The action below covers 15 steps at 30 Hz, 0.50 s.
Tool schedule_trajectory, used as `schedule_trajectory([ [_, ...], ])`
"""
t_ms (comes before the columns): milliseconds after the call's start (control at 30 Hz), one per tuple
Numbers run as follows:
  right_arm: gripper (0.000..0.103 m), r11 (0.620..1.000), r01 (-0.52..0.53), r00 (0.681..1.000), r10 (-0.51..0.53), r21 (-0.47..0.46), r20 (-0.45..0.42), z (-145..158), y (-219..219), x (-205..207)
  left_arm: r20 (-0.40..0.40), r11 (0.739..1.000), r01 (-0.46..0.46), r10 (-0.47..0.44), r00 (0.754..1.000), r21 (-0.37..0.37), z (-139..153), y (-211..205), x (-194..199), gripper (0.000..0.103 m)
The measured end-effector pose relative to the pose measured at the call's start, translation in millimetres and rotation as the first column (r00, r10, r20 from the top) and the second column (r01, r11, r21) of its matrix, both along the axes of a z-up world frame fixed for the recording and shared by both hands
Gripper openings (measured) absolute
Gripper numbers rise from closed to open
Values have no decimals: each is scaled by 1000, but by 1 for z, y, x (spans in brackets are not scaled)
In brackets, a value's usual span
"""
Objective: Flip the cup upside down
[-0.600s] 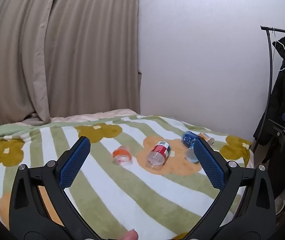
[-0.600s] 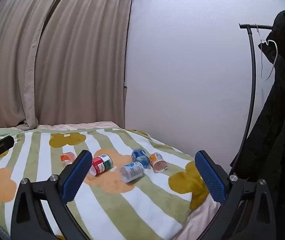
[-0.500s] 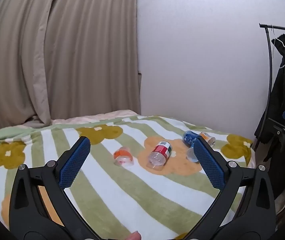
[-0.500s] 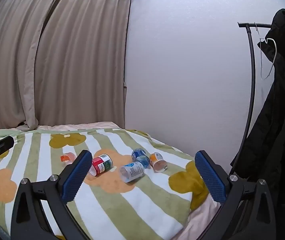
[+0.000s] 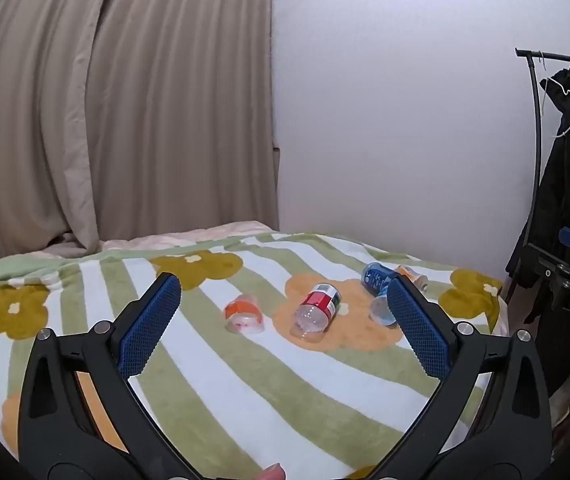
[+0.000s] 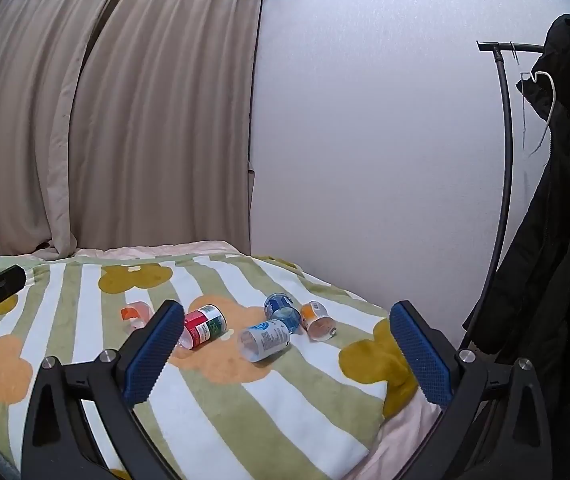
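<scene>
1. The left gripper (image 5: 285, 320) has its jaws spread wide and holds nothing; it hangs above the blanket (image 5: 245, 392), presumably kept open so that either cup ahead can pass between the pads.
2. The right gripper (image 6: 285, 344) is likewise spread and empty, held high and well back from the cups, which suits an approach not yet begun.
3. Five cups lie toppled on the blanket: an orange cup (image 5: 243, 314), a red-labelled cup (image 5: 317, 312), a dark blue cup (image 6: 283, 312), a light blue cup (image 6: 265, 338) and a small orange cup (image 6: 317, 320).
4. All rest on their sides, so none is yet inverted; which one is meant I cannot tell.
</scene>
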State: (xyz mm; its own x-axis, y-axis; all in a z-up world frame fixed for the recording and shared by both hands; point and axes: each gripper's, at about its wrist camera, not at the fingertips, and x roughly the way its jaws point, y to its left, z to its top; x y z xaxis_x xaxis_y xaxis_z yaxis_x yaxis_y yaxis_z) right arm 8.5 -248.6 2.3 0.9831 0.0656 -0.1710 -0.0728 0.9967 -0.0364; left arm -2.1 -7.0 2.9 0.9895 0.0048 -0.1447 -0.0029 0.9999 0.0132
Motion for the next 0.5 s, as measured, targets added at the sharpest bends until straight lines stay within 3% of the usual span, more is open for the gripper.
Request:
schedule_trajectory([
  [500, 102, 1000, 1, 1000, -1, 4, -1, -2, -3, 0, 1, 1000, 0, 0, 1000, -5, 0, 1, 1, 103],
])
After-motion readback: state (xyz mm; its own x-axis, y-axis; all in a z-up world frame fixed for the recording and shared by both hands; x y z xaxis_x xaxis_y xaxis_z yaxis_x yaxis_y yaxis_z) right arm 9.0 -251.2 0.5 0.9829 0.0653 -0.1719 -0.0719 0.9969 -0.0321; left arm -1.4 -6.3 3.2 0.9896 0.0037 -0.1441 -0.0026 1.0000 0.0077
